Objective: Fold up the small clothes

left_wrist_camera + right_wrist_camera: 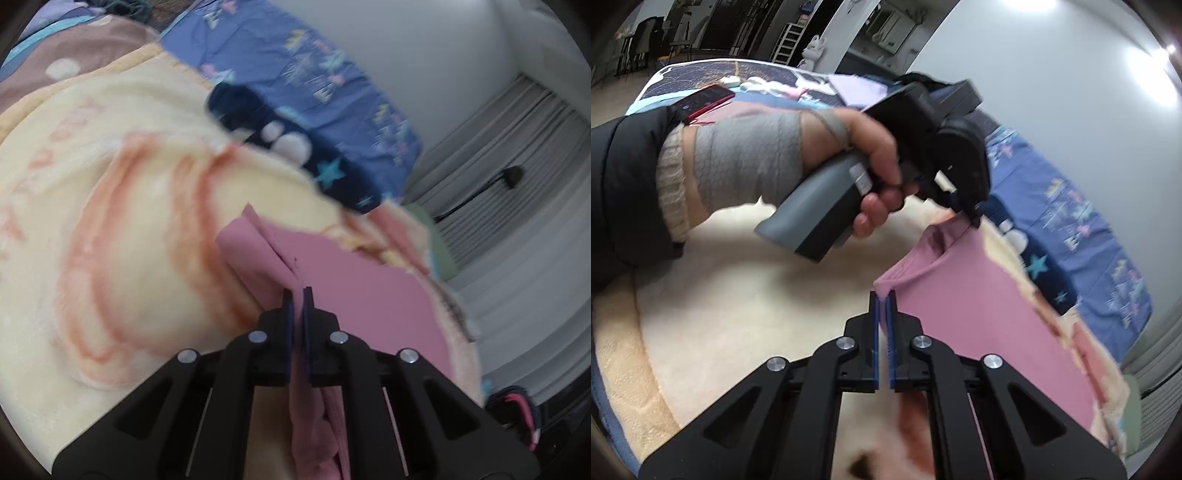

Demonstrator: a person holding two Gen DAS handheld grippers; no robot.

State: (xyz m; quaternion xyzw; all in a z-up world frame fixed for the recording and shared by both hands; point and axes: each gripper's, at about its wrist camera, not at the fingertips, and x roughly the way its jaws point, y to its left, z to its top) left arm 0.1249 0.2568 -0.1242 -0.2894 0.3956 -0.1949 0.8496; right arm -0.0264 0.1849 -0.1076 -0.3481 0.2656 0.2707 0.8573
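Left wrist view: the left gripper point(298, 291) pointed forward over a bed, its two black arms ending in blue-faced fingers point(289, 314) drawn close together. A fold of a pink garment point(351, 291) was clamped between them, with bunched pink cloth trailing back under the gripper toward the camera. Ahead of the fingertips the garment spread out flat and slanted to the right, over a cream fleece blanket point(122, 221) printed with orange curved lines. Beyond the blanket lay a dark navy cloth with stars and white dots point(295, 147), and behind that a blue patterned sheet point(295, 62). A pale wall and grey pleated curtains point(517, 155) filled the right side. The picture was blurred.

Right wrist view: the right gripper point(885, 293) also had its blue-faced fingers point(874, 321) nearly together, pinching a corner edge of the same pink garment point(979, 306). The cloth stretched away to the upper right, taut between this grip and the far grip. There, a hand point(871, 173) wearing a grey wrap and a black sleeve squeezed the grey handle of the other gripper point(971, 218), whose tip met the garment's far corner. The cream blanket point(738, 302) lay beneath. A red and black device point(705, 99) rested on the bed farther back, and the blue patterned sheet point(1089, 229) ran along the right.
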